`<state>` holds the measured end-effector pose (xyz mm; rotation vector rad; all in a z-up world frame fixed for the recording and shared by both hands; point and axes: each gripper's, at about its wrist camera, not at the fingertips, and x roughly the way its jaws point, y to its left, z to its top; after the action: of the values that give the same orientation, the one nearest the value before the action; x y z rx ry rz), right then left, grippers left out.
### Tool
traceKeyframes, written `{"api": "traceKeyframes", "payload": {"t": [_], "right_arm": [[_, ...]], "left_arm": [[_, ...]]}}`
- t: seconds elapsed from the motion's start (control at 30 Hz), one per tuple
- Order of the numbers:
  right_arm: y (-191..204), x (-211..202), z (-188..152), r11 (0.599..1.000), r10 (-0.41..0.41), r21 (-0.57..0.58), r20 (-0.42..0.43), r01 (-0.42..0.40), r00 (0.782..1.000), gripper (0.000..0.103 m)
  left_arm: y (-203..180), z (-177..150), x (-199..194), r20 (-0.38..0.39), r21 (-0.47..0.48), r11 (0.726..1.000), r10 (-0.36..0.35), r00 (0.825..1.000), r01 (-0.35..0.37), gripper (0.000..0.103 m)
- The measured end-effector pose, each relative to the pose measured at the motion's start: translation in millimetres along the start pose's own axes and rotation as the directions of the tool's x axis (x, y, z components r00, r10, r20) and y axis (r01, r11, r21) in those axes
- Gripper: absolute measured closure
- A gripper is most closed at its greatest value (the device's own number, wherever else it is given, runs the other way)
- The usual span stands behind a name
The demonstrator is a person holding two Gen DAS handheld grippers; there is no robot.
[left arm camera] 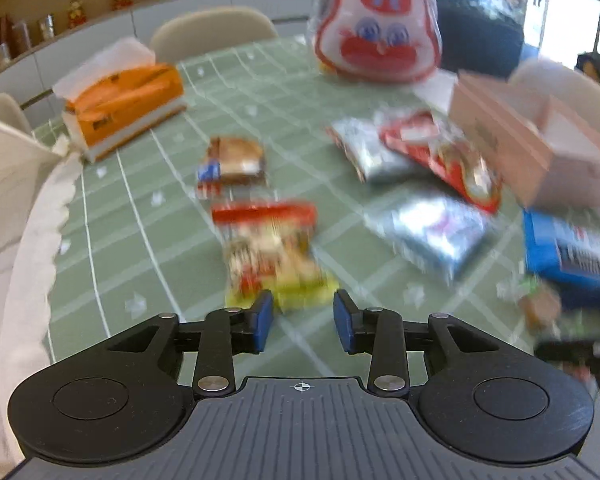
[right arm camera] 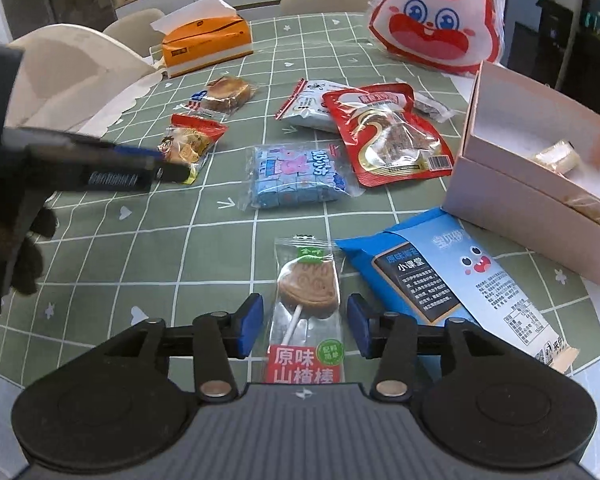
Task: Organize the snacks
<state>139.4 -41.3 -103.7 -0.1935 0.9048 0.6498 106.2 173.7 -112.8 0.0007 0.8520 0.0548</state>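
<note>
- Right gripper (right arm camera: 304, 326): jaws released, one to each side of the lollipop (right arm camera: 309, 286), which lies flat in a clear wrapper on the counter (right arm camera: 140, 248). The pads look apart from the wrapper, not yet pinching.
- The lollipop is likely light, with a stiff disc on a thin stick inside slippery film. I judge the disc the best place to pinch; the stick could slide and the film alone would crumple.
- Left gripper (left arm camera: 303, 320): jaws released, holding nothing, just short of the red-and-yellow snack bag (left arm camera: 274, 252). That view is blurred, so contact cannot be told. The bag looks puffy and soft; its sealed end should give a firmer hold.
- Just right of the lollipop lies a blue packet (right arm camera: 440, 280), flat and stiffer-looking.
- Farther out: a blue candy pack (right arm camera: 296, 178), a red pouch (right arm camera: 392, 132), a white packet (right arm camera: 312, 106) partly under it, and a cake slice (right arm camera: 226, 94) in clear wrap, probably crushable.
- The pink box (right arm camera: 540, 184) stands open at right with a pale piece inside; likely the place for the snacks.
- The counter wears a green checked cloth, which may wrinkle if packets are dragged.
- Beyond: an orange tissue box (right arm camera: 206, 42), a rabbit-face bag (right arm camera: 436, 16), chairs and shelves.
</note>
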Motion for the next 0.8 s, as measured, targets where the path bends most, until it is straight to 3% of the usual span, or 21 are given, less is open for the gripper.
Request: {"api": "traceKeyframes", "payload": {"t": [0.13, 0.27, 0.37, 0.5, 0.57, 0.73, 0.8], "right_arm": [[8, 1, -5, 0.999, -0.02, -0.032, 0.029, 0.021, 0.999, 0.046], [20, 1, -10, 0.995, -0.056, -0.076, 0.05, 0.06, 0.997, 0.041], [31, -2, -5, 0.987, -0.039, -0.152, 0.076, 0.05, 0.996, 0.04], [48, 4, 20, 0.982, -0.01, -0.185, 0.125, 0.033, 0.992, 0.04], [59, 13, 38, 0.985, 0.024, -0.174, 0.142, 0.001, 0.99, 0.04], [90, 44, 80, 0.982, 0.101, -0.172, 0.156, -0.074, 0.983, 0.039], [100, 62, 96, 0.981, 0.128, -0.163, 0.133, -0.105, 0.983, 0.033]], "left_arm": [[6, -14, -13, 0.016, -0.05, 0.999, 0.016, 1.0, -0.015, 0.066], [23, -23, -29, 0.038, -0.191, 0.982, 0.008, 0.999, -0.001, 0.067], [41, -32, -43, 0.057, -0.341, 0.94, -0.001, 0.998, 0.02, 0.068], [64, -44, -59, 0.039, -0.513, 0.858, -0.024, 0.999, 0.041, 0.068], [71, -47, -67, 0.032, -0.545, 0.838, -0.026, 0.999, 0.039, 0.068], [77, -55, -81, 0.026, -0.541, 0.841, -0.001, 1.0, 0.015, 0.068], [79, -59, -86, 0.031, -0.546, 0.838, -0.004, 1.0, 0.02, 0.068]]}}
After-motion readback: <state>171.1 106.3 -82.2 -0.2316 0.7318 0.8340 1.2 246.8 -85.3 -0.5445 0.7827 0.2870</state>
